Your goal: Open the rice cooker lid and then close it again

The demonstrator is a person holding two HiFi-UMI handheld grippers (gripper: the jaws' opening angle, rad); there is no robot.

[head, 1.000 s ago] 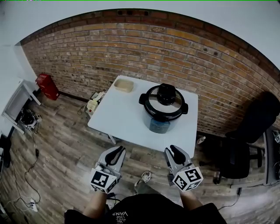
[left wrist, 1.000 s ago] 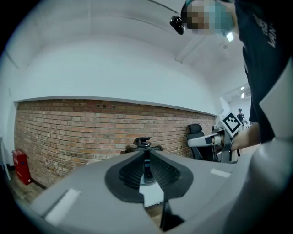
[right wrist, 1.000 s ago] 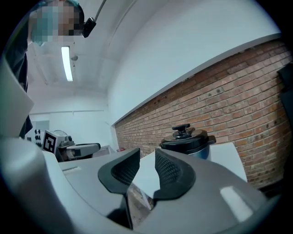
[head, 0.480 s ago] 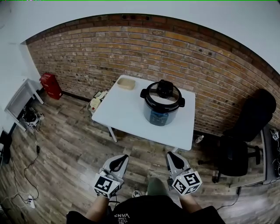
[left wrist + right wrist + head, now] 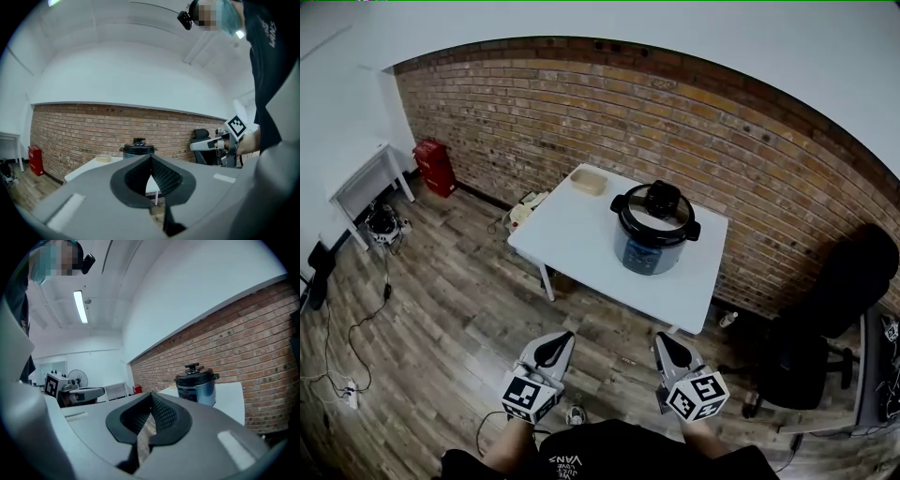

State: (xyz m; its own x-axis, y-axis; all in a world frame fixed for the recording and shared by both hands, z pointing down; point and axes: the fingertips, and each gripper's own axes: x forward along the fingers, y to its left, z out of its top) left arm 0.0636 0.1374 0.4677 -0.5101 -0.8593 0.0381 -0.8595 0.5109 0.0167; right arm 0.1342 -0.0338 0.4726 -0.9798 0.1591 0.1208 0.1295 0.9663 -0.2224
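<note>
The rice cooker (image 5: 652,234) stands on the white table (image 5: 581,239) by the brick wall, its black lid (image 5: 656,208) down and its knob on top. Both grippers hang over the wooden floor, well short of the table. My left gripper (image 5: 556,343) is shut with nothing in it. My right gripper (image 5: 663,340) is shut too; its jaws have just closed on nothing. The left gripper view shows the cooker (image 5: 138,148) far beyond the closed tips of the left gripper (image 5: 151,157). In the right gripper view the cooker (image 5: 197,383) stands right of the right gripper (image 5: 151,396).
A tan container (image 5: 589,181) sits at the table's far corner. A black office chair (image 5: 825,323) stands right of the table. A red box (image 5: 436,167) and a white shelf (image 5: 364,186) are by the left wall, with cables (image 5: 342,375) on the floor.
The view has pulled back from the table, so cooker and table look smaller and farther. Both grippers have drawn away from the table's edge, and the right jaws have closed.
</note>
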